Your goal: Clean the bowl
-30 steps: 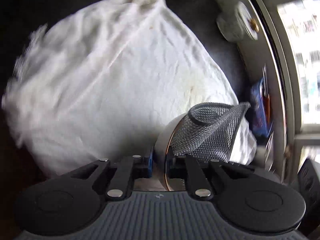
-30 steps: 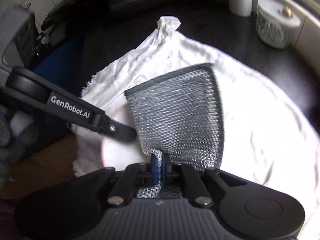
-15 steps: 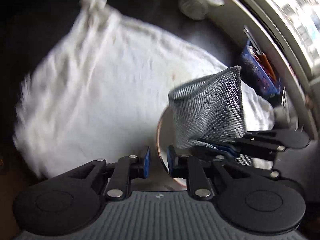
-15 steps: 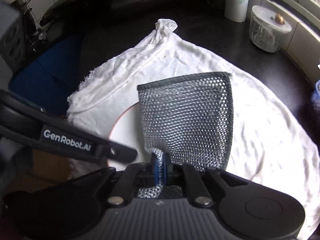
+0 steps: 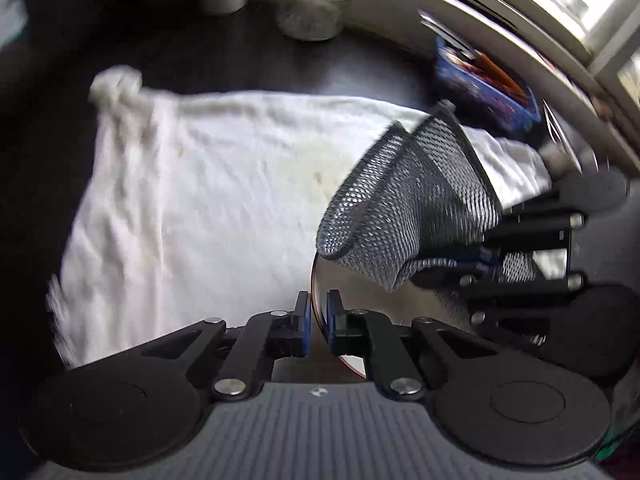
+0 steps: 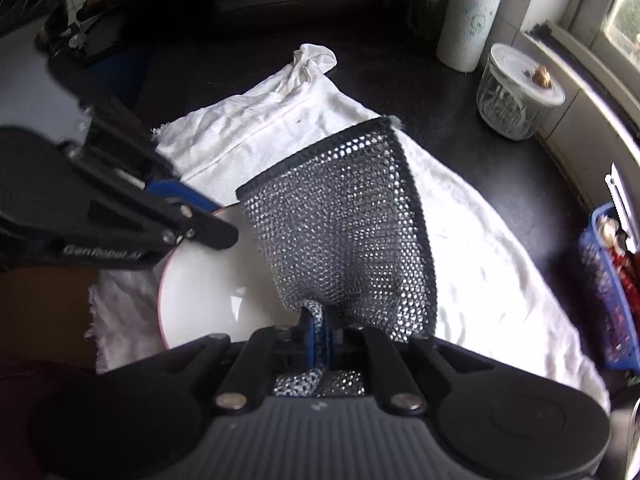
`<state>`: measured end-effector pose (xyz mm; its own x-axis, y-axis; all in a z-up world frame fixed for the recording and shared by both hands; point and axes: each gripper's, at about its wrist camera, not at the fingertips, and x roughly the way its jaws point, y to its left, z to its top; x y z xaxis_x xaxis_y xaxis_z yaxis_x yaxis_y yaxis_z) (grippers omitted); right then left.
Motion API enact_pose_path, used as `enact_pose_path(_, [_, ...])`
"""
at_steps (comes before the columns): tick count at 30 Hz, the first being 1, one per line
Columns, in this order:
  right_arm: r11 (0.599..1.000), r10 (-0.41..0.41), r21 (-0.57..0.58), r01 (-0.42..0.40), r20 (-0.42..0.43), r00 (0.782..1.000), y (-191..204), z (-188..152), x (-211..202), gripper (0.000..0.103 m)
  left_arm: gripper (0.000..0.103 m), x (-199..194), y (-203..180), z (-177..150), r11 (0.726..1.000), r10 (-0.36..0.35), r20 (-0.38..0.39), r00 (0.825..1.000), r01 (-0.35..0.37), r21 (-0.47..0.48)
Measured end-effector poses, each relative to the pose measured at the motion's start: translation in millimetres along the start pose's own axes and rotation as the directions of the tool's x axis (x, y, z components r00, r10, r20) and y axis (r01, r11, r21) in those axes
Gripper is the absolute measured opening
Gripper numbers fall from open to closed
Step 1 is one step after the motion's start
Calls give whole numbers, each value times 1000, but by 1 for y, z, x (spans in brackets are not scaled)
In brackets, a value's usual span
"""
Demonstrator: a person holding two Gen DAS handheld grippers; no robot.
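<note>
A white bowl (image 6: 208,292) with a red-brown rim lies on a white towel (image 6: 480,260). My left gripper (image 5: 317,320) is shut on the bowl's rim (image 5: 314,280), one blue pad on each side. It enters the right wrist view from the left, and there the left gripper (image 6: 200,216) clamps the bowl's far edge. My right gripper (image 6: 318,328) is shut on a grey metal-mesh scouring cloth (image 6: 344,232). The cloth stands up from the jaws and hangs over the bowl's right side. In the left wrist view the right gripper (image 5: 452,266) holds the mesh (image 5: 408,208) above the bowl.
The towel (image 5: 200,200) covers much of a dark counter. A lidded glass jar (image 6: 516,96) and a paper towel roll (image 6: 470,16) stand at the back right. A blue basket (image 6: 608,280) of small items sits by the window sill on the right.
The left gripper's jaws parted from the bowl rim, then closed on it again, while the hand rolled and rose a little. The right gripper with the mesh came over the bowl.
</note>
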<state>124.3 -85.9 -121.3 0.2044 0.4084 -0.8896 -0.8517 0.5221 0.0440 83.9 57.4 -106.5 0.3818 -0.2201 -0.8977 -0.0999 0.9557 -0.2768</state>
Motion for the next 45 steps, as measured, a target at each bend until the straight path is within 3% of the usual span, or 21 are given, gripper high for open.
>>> enact_pose_path(4, [993,76,89,-76,-2,997,3,-4,5,4,7,-4,14,-13,977,-34,5,999,34,-209])
enact_pose_path(9, [972,154,176,-155,19,988,3,-9,4,4,7,-5,27,-27,909,-67,11,998,65,-413])
enact_pose_path(13, [952,200,229,-202,30,979,3,-12,3,5,9,-4,39,-40,817,-118,14,993,105,-567])
enact_pose_path(15, [939,230,255,-233,42,972,4,-13,2,6,10,-2,48,-50,739,-166,22,986,139,-659])
enact_pose_path(17, [931,250,262,-254,50,967,8,-15,1,9,11,0,50,-56,712,-199,16,980,156,-685])
enact_pose_path(19, [927,266,261,-271,54,962,12,-16,0,8,10,1,48,-59,722,-218,6,976,166,-671])
enact_pose_path(21, [938,249,235,-253,46,967,16,-15,1,8,11,1,38,-50,812,-201,-27,979,151,-564])
enact_pose_path(23, [959,204,193,-208,40,978,17,-13,-2,8,14,-3,20,-38,925,-127,-56,990,98,-368])
enact_pose_path(25, [982,134,127,-137,31,990,17,-11,-7,8,15,-6,5,-28,981,-59,-54,997,48,-187])
enact_pose_path(28, [999,32,37,-33,27,999,12,-6,-16,7,15,-6,-14,-11,999,25,-37,999,-23,43])
enact_pose_path(30, [1000,16,6,-16,22,1000,7,-3,-18,7,15,-4,-26,-2,978,80,-16,997,-75,193])
enact_pose_path(33, [999,3,-35,-2,11,1000,3,0,-17,6,15,-2,-29,8,956,91,-7,996,-86,282])
enact_pose_path(37, [998,1,-68,0,3,1000,5,1,-15,5,8,0,-16,7,975,52,-23,998,-46,217])
enact_pose_path(40, [999,24,-27,-24,3,1000,5,0,-12,5,8,-2,5,1,1000,-21,-42,999,20,-21])
enact_pose_path(42, [999,51,13,-51,-3,999,6,-1,-8,5,8,-3,19,-6,982,-63,-39,997,55,-181])
enact_pose_path(45, [993,89,71,-89,7,996,8,-5,-4,5,8,-5,29,-17,940,-104,-32,994,88,-330])
